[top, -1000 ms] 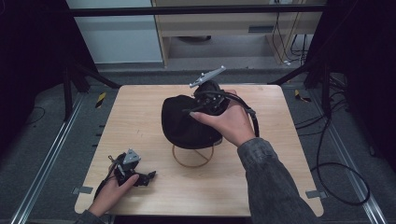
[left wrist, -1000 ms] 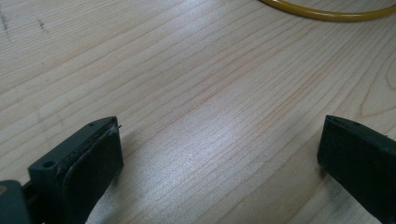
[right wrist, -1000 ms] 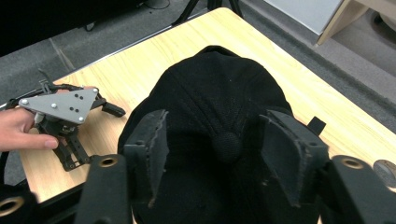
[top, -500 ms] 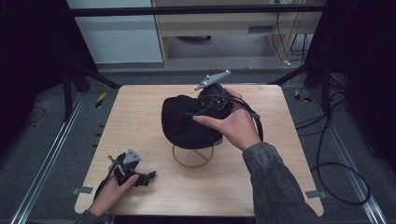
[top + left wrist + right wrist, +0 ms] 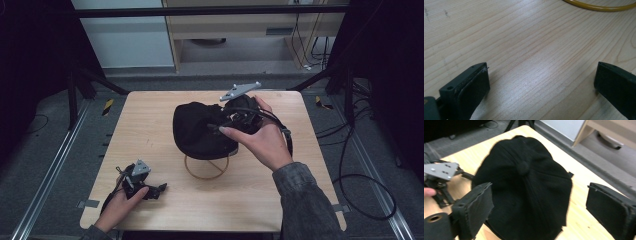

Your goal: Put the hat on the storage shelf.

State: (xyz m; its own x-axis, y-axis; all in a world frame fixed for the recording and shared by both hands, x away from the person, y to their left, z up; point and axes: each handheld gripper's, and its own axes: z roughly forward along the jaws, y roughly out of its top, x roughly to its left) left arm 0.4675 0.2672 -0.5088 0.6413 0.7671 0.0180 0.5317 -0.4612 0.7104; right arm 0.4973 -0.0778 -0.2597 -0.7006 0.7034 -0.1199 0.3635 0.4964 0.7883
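A black cap (image 5: 200, 130) sits on a yellow ring stand (image 5: 206, 169) in the middle of the wooden table (image 5: 300, 180). My right gripper (image 5: 221, 123), grey plate on top, hovers at the cap's right side and points left at it. In the right gripper view the cap (image 5: 524, 190) with its top button lies just beyond my open right gripper (image 5: 539, 207); nothing is between the jaws. My left gripper (image 5: 150, 188) rests low near the table's front left corner. It stands wide open (image 5: 541, 87) over bare wood, with the ring (image 5: 599, 6) farther off.
The left gripper's grey plate (image 5: 441, 170) appears past the cap in the right gripper view. Dark frame legs (image 5: 85, 85) and cables (image 5: 360, 185) surround the table. A light wooden cabinet (image 5: 240, 30) stands behind it.
My right gripper has drifted a little to the right and nearer along the cap's side. The cap and the left gripper have stayed put.
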